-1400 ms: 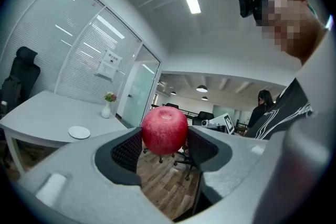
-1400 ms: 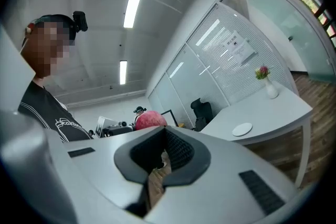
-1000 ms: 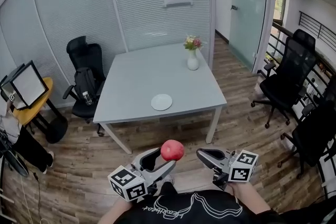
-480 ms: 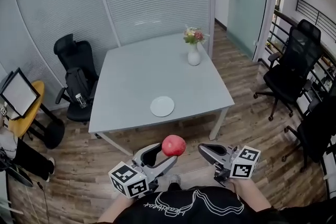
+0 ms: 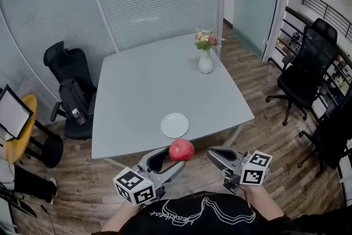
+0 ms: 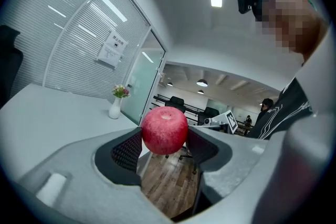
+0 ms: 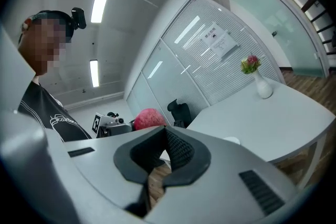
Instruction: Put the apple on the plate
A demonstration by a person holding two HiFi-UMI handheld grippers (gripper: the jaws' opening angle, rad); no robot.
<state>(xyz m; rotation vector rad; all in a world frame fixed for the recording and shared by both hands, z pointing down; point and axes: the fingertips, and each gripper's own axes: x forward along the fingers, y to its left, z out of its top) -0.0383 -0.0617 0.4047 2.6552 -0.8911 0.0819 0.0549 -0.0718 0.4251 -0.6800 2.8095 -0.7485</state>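
Head view: we found the apple (image 5: 181, 149) pinched at the tips of the left gripper (image 5: 175, 159) and held in the air above the floor (image 5: 258, 146), just short of the near edge of the table (image 5: 137, 85). The plate (image 5: 175, 125) lay bare on the table close to that edge, just beyond the apple. The right gripper (image 5: 213, 155) hung beside the apple without touching it.
Left gripper view: both padded jaws pressed on the apple's sides, with its dimpled end up. We noted wood floor beneath the fruit, not tabletop.
Right gripper view: the jaws were pressed together with nothing between them. The apple showed beyond them to the left, and the plate was a pale sliver on the table ahead.
Done, in our judgement: the apple was secured in a firm grip and brought near the table.
Left to do: the apple was not yet over the plate. It needed a reach forward, a lowering onto the plate and a release.
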